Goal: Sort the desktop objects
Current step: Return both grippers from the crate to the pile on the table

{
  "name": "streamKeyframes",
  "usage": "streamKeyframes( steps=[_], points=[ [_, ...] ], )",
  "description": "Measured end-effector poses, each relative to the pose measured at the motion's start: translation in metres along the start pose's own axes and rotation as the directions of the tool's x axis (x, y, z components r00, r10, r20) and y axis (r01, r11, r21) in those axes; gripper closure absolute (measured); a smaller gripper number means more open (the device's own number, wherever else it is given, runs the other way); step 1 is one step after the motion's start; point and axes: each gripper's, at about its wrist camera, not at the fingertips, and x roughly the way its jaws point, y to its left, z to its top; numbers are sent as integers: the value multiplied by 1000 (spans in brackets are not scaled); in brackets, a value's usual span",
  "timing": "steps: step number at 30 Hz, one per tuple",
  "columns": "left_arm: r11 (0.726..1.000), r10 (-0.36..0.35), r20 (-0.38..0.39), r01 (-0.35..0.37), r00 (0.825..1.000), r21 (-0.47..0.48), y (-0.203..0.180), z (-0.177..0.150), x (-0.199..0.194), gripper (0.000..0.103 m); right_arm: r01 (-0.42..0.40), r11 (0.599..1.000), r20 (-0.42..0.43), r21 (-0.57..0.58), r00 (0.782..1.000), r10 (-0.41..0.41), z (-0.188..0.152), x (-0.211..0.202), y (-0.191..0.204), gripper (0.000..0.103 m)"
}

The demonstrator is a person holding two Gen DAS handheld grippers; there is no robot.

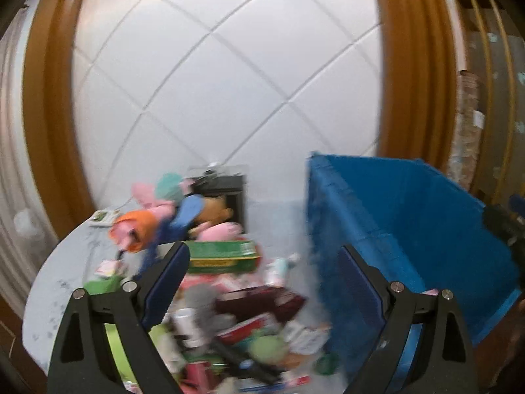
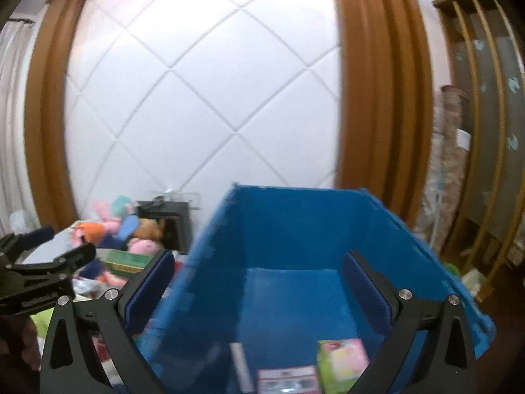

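Observation:
My left gripper (image 1: 262, 256) is open and empty above a blurred heap of packets, cans and boxes (image 1: 242, 325) on a pale round table (image 1: 55, 282). A green box (image 1: 226, 256) lies on the heap, with plush toys (image 1: 154, 220) behind it. A blue fabric bin (image 1: 410, 229) stands to the right. My right gripper (image 2: 259, 262) is open and empty over the blue bin (image 2: 295, 236). Inside it lie a green carton (image 2: 343, 361) and a red-and-white packet (image 2: 285, 377). The left gripper (image 2: 42, 262) shows at the left edge of the right wrist view.
A white quilted wall panel (image 1: 223, 75) with brown frames (image 1: 49, 98) rises behind the table. A black box (image 1: 226, 193) stands at the table's back. A wooden rack (image 2: 485, 131) and a patterned roll (image 2: 449, 151) are on the right.

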Motion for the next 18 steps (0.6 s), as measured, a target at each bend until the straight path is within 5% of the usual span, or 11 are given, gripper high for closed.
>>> streamKeyframes(
  steps=[9,18],
  points=[
    [995,104,-109,-103,989,11,141,-28,42,11,-95,994,-6,-47,996,94,12,12,118,0],
    [997,56,-322,-38,945,64,227,-70,126,11,-109,994,-185,-16,977,104,-25,89,195,0]
  ],
)
